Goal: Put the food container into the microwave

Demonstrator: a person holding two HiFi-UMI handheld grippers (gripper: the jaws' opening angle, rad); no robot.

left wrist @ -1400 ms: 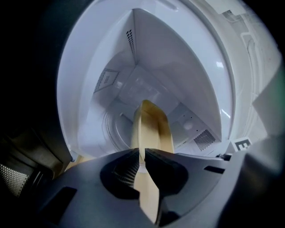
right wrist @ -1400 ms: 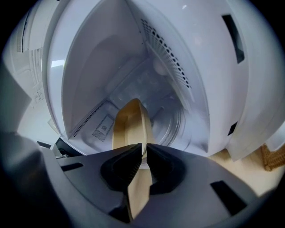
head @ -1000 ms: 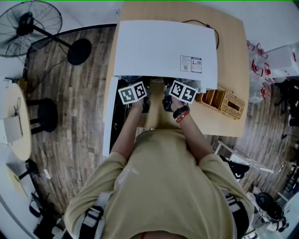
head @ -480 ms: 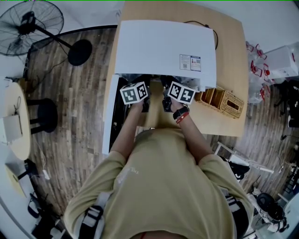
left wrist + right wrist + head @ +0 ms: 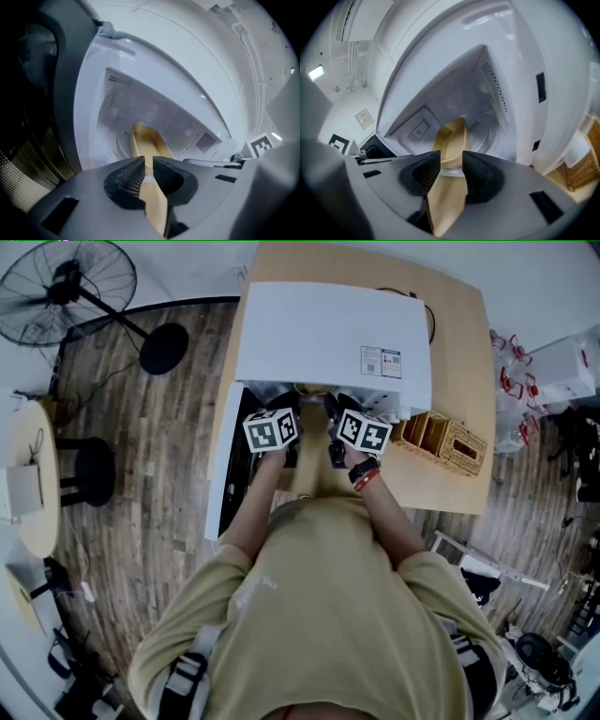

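The person [image 5: 319,615] in a tan shirt fills the lower middle of the head view and faces a white microwave [image 5: 333,334] at the top centre, which stands on a pale wooden surface [image 5: 464,352]. The microwave's door [image 5: 223,465] hangs open along the left side of the opening.

Both arms reach forward to the mouth of the oven, with the marker cubes side by side just below its front edge.

In the left gripper view, the left tongs [image 5: 145,171] are nearly closed, pinching a thin edge of the tan food container [image 5: 146,140] between the ribbed pads. In the right gripper view, the right tongs [image 5: 451,171] are clamped in the same way on the opposite edge of the container, their pads pressed against its wall.

The food container is held between the two tongs at the middle of each gripper view. Its far end is already inside the white cavity, above the round turntable [image 5: 115,140], and its near end lies down between the jaws.

A wicker basket [image 5: 455,442] sits on the surface to the right of the microwave. A floor fan [image 5: 66,287] stands on the wooden floor in the upper left of the head view.
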